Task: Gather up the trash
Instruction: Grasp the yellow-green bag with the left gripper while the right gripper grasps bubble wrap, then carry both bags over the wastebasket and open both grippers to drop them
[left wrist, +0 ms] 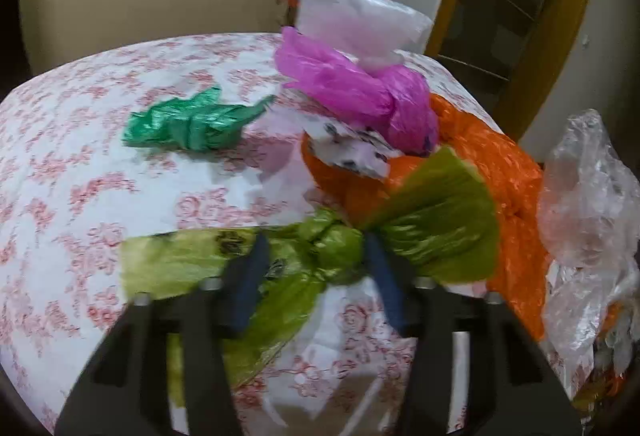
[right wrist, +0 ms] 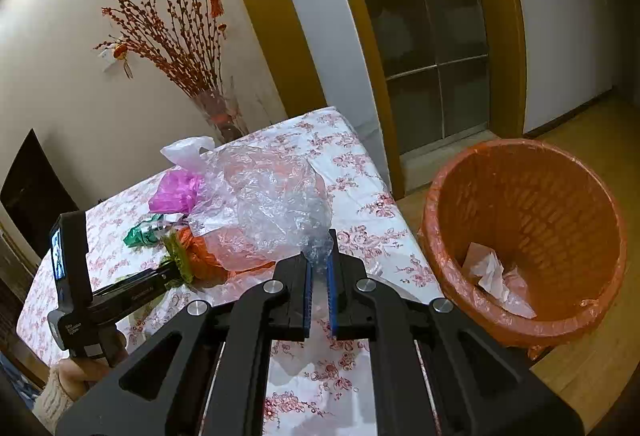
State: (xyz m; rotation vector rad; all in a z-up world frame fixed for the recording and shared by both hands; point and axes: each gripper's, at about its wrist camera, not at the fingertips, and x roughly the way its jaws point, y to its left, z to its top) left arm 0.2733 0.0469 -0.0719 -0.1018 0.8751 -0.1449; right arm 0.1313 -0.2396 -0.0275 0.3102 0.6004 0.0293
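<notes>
An olive-green knotted bag lies on the floral tablecloth. My left gripper stands open with the bag's knot between its blue pads; the right pad touches the knot and the left pad stands a little off it. Behind lie an orange bag, a pink bag, a dark green bag and a white bag. My right gripper is shut on a corner of the clear plastic bag, which drapes over the pile. The left gripper also shows in the right wrist view, at the olive-green bag.
An orange-lined waste basket stands on the wooden floor right of the table, with crumpled paper inside. A vase of red branches stands behind the table by the wall. A hand and a sleeve hold the left gripper.
</notes>
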